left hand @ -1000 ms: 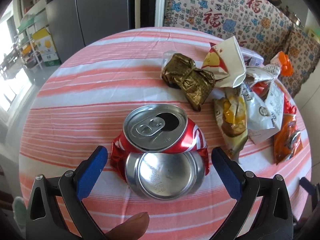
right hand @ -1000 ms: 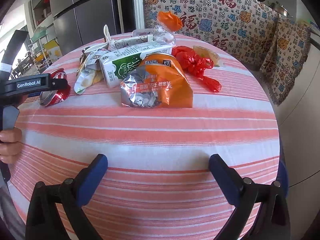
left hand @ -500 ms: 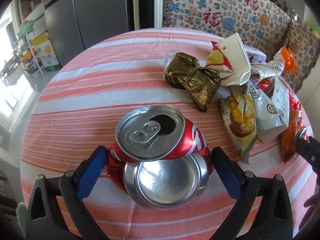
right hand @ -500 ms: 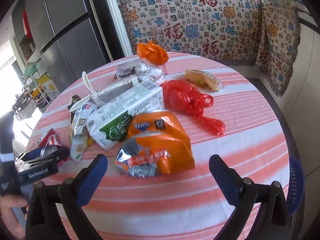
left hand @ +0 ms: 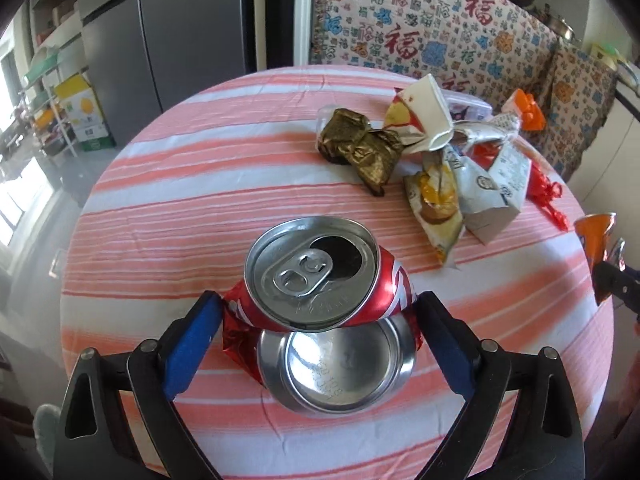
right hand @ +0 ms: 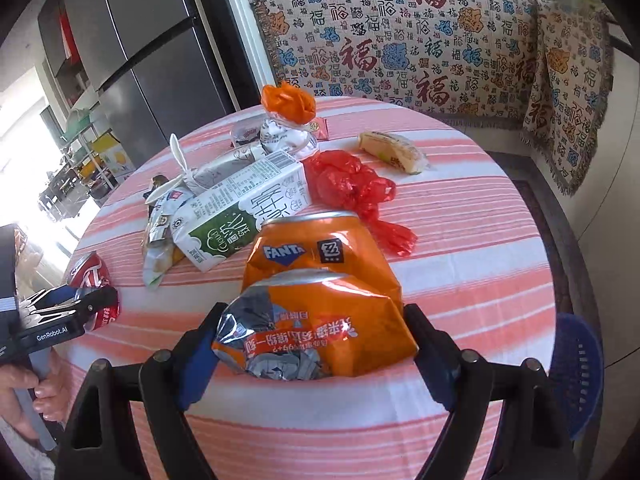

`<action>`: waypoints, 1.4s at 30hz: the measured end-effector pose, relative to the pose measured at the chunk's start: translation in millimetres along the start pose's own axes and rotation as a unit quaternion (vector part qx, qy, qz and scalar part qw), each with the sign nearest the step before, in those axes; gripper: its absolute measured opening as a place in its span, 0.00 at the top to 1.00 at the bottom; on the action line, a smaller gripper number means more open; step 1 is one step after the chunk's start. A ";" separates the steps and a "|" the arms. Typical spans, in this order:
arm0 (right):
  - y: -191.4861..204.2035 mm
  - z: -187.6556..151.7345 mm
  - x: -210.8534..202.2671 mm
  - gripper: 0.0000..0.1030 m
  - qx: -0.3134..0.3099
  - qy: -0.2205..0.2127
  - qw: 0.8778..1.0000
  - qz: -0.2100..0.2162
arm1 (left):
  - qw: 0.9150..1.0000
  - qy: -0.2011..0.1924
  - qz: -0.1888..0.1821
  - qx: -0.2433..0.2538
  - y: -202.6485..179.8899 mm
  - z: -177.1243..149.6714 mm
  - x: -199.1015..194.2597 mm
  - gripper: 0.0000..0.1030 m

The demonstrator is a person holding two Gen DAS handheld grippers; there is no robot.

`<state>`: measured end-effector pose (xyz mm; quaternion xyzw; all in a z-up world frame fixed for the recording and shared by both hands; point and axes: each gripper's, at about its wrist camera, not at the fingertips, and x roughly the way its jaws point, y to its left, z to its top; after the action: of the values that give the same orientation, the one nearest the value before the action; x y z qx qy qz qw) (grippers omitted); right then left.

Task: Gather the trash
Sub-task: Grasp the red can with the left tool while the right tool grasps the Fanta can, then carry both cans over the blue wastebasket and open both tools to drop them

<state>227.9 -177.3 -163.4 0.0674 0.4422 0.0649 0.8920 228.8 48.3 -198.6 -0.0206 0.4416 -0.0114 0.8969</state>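
Crushed aluminium: two cans. Red can (left hand: pixel 320 304) near tabletop's (left hand: pixel 200 184) near edge, between left gripper (left hand: pixel 320 336) pads, which have just been closing, touching its sides. Orange can (right hand: pixel 320 312) likewise in right gripper (right hand: pixel 312 344) (also closing). One milk carton (right hand: pixel 240 212), one red bag (right hand: pixel 352 188). Striped cloth, patterned sofa (right hand: pixel 400 40) behind.

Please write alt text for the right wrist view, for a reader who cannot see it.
The right tool has just been closing around a crushed orange Fanta can on a striped tablecloth. Behind lie a milk carton and a red plastic bag.
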 end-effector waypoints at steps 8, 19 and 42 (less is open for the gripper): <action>-19.6 -14.6 -22.3 0.16 0.002 -0.003 1.000 0.001 | 1.000 0.011 0.003 0.010 -14.1 -7.4 2.4 0.06; -49.5 -12.2 -60.5 0.16 0.010 -0.025 0.999 0.020 | 0.995 -0.037 -0.059 0.067 -96.8 -6.2 -59.3 0.06; -350.5 -31.1 -109.1 0.15 0.205 0.000 0.973 -0.103 | 0.938 0.046 -0.260 0.224 -466.8 -5.4 -1.0 0.06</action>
<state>157.4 -538.9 -159.3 0.2030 0.4505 -0.1189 0.8612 222.8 -418.1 -179.2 0.0673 0.4475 -0.3434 0.8230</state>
